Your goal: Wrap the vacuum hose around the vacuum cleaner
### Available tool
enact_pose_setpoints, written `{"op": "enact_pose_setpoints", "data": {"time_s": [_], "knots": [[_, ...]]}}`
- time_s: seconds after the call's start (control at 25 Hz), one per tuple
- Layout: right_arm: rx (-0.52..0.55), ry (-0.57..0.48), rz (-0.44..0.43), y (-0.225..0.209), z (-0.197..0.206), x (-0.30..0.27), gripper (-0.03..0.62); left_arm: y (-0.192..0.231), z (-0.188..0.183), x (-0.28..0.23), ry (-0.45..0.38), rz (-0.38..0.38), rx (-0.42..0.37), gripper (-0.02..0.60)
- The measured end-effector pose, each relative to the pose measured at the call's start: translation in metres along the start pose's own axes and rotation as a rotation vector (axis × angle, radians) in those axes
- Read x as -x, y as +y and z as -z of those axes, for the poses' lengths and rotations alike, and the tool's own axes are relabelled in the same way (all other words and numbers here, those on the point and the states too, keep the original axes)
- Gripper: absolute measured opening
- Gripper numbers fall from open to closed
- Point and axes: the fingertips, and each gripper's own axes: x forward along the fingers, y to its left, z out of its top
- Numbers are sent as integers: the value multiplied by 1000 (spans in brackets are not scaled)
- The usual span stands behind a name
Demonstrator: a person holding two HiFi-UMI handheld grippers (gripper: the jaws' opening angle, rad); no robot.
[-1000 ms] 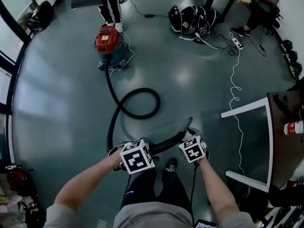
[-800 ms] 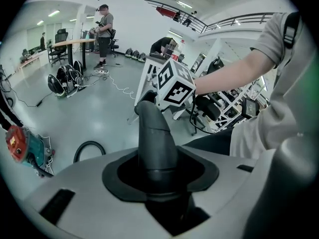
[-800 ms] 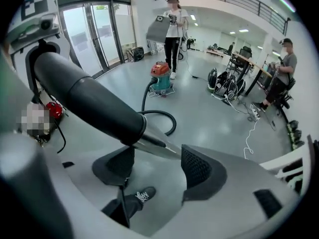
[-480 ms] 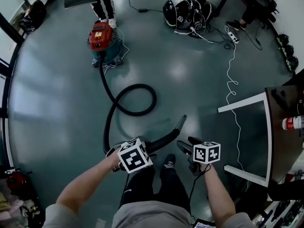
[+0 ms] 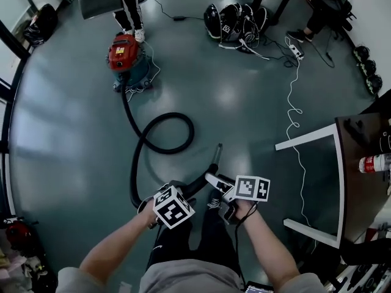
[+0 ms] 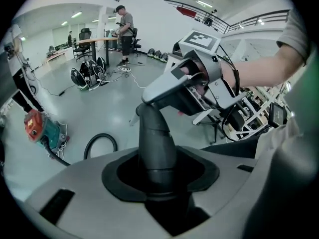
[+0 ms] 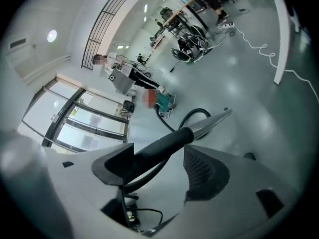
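The red and teal vacuum cleaner (image 5: 125,58) stands far up the floor. Its black hose (image 5: 165,133) runs toward me, curls into one loop and bends round to my hands. My left gripper (image 5: 174,191) is shut on the hose (image 6: 157,148), which fills its jaws (image 6: 159,168). The hose's black handle (image 7: 164,146) with its metal wand tip (image 5: 217,154) passes between the jaws of my right gripper (image 5: 215,182). It lies against one pad (image 7: 112,166) with a gap to the other, so that gripper (image 7: 159,158) is open. The right gripper (image 6: 189,83) also shows in the left gripper view.
A person (image 5: 129,5) stands just behind the vacuum. A pile of helmets and bags (image 5: 235,20) lies at the back. A white cable (image 5: 294,108) snakes down the floor to the right. A white table frame (image 5: 308,142) and a dark tabletop with a bottle (image 5: 374,163) stand at the right.
My right gripper let go of the hose handle, drew back and rolled over; its open jaws now straddle the handle. My left gripper kept its grip and sank a little.
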Motion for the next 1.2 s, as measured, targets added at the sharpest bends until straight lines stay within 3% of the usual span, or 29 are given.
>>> {"op": "enact_pose_setpoints", "data": {"time_s": [0.32, 0.64, 0.8, 1.0, 1.12, 1.2], "knots": [[-83, 132, 67, -18, -32, -17, 316, 5, -38, -19, -23, -105, 121, 187], [-190, 184, 173, -65, -67, -22, 314, -1, -85, -48, -13, -169, 154, 189], [-270, 166, 199, -73, -76, -18, 251, -3, -95, -58, 5, -211, 203, 192], [-290, 116, 158, -64, -96, -11, 212, 3, -106, -61, -32, -282, 154, 192], [-286, 43, 133, -55, -121, 2, 196, 1, -119, -58, -69, -282, 102, 193], [-273, 3, 130, -53, -139, 12, 186, -5, -123, -57, -86, -266, 82, 236]]}}
